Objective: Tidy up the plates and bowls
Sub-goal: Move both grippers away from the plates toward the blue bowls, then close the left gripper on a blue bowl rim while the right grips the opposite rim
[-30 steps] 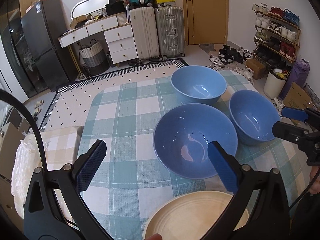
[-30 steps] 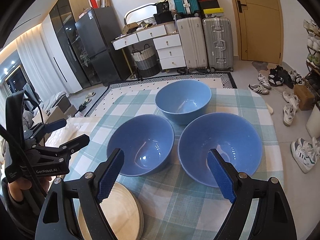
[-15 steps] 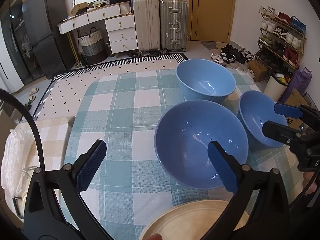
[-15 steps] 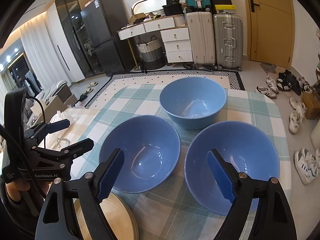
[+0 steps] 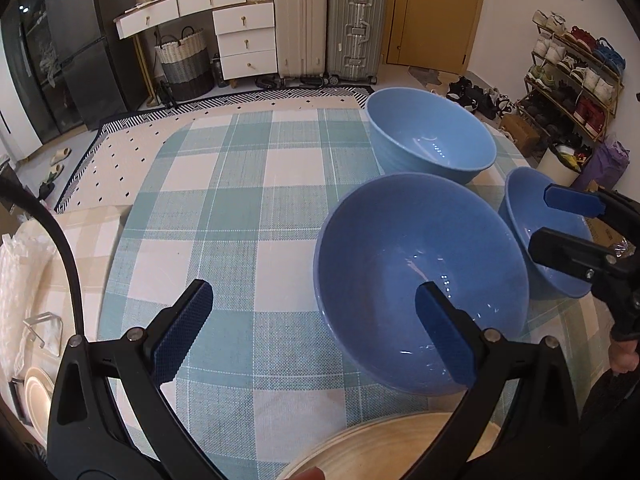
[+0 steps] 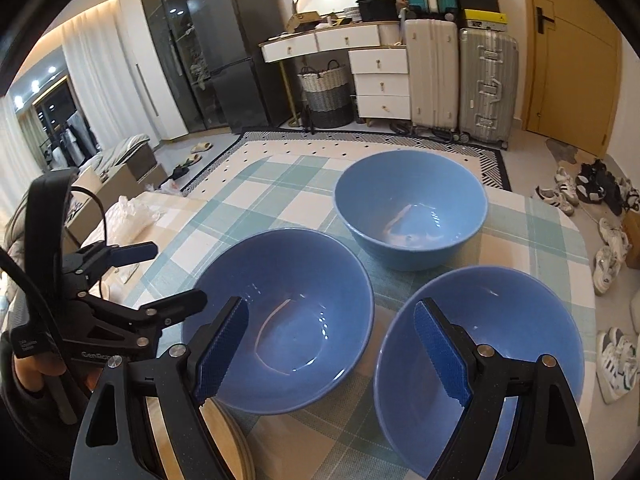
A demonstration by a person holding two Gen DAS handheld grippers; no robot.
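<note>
Three blue bowls stand on the checked tablecloth (image 5: 248, 208): a far bowl (image 5: 432, 136) (image 6: 412, 204), a middle bowl (image 5: 416, 272) (image 6: 280, 320) and a right bowl (image 5: 548, 240) (image 6: 484, 356). A stack of cream plates (image 5: 384, 452) (image 6: 228, 440) lies at the near edge. My left gripper (image 5: 312, 332) is open and empty, its right finger over the middle bowl's near rim. My right gripper (image 6: 332, 352) is open and empty, straddling the gap between the middle and right bowls, its right finger inside the right bowl.
Beyond the table are a patterned rug (image 5: 132, 140), white drawers (image 6: 380, 76), suitcases (image 5: 328, 20), a basket (image 5: 184, 60), a dark fridge (image 6: 236, 48) and a shoe rack (image 5: 572, 68). A cream cushion and plate rack (image 5: 32, 332) sit left of the table.
Both grippers have moved lower and closer to the bowls. The left view has shifted leftward, so the bowls now sit further right in it. Both stay open.
</note>
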